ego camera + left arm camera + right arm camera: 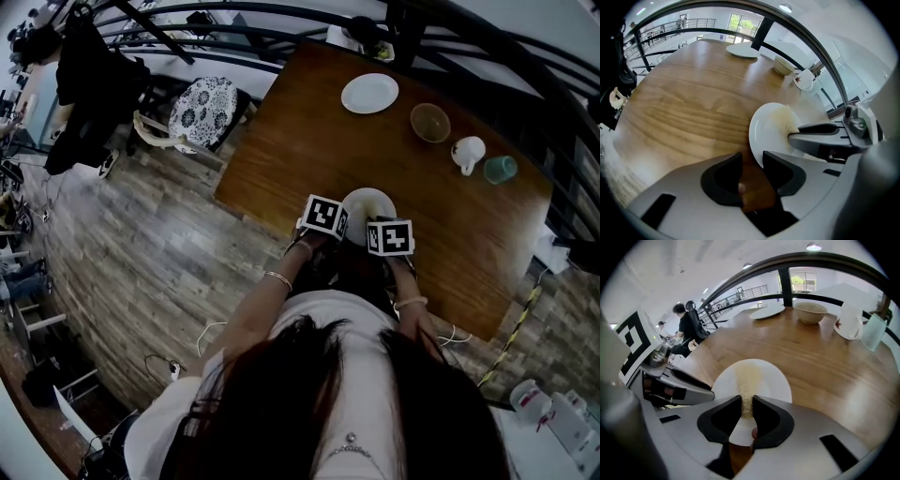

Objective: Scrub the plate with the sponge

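A small white plate (367,200) lies near the table's front edge, and both grippers are over its near rim. My right gripper (747,404) is shut on a yellowish sponge (747,383), which rests on the middle of the plate (773,380). My left gripper (752,161) is at the plate's (766,129) left rim. Its jaws stand apart: bare wood shows between them and the rim lies by the right-hand jaw. In the left gripper view the right gripper's fingers (820,129) reach over the plate from the right. In the head view the marker cubes hide both pairs of jaws.
Farther back on the wooden table (281,141) stand a second white plate (369,93), a tan bowl (430,122), a white jug (468,153) and a teal cup (500,169). A chair with a patterned cushion (202,111) stands off the table's left side.
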The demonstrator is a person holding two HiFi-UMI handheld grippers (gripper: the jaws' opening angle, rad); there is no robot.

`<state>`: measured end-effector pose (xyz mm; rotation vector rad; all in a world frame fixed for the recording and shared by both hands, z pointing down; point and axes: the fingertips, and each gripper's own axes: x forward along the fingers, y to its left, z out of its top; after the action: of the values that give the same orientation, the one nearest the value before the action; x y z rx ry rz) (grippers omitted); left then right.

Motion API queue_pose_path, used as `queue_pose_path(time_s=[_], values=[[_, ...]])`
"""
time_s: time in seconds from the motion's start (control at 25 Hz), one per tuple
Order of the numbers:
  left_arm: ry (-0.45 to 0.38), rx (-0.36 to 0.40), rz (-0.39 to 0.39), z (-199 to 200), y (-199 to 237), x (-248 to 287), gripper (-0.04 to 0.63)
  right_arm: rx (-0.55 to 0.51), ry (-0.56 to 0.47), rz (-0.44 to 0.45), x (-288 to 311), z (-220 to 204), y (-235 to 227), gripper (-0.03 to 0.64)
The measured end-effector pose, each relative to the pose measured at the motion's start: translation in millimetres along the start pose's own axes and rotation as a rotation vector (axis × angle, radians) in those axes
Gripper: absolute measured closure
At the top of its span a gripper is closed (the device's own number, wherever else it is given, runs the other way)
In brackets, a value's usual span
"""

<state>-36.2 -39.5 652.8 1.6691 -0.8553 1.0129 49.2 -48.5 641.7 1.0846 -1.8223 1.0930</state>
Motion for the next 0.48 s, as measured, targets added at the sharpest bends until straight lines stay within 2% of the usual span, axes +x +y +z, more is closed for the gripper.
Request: queue_pose_path(time_s=[0.32,0.48], values=[[0.011,-0.006,-0.01,0,-2,0,0.446,0.142,-0.073,-0.125,-25,5,-59,0.526],[0.011,-0.003,-0.01,1,-2,0,0.446,0.135,-0.073,-0.131,-22,6,-58,0.526]])
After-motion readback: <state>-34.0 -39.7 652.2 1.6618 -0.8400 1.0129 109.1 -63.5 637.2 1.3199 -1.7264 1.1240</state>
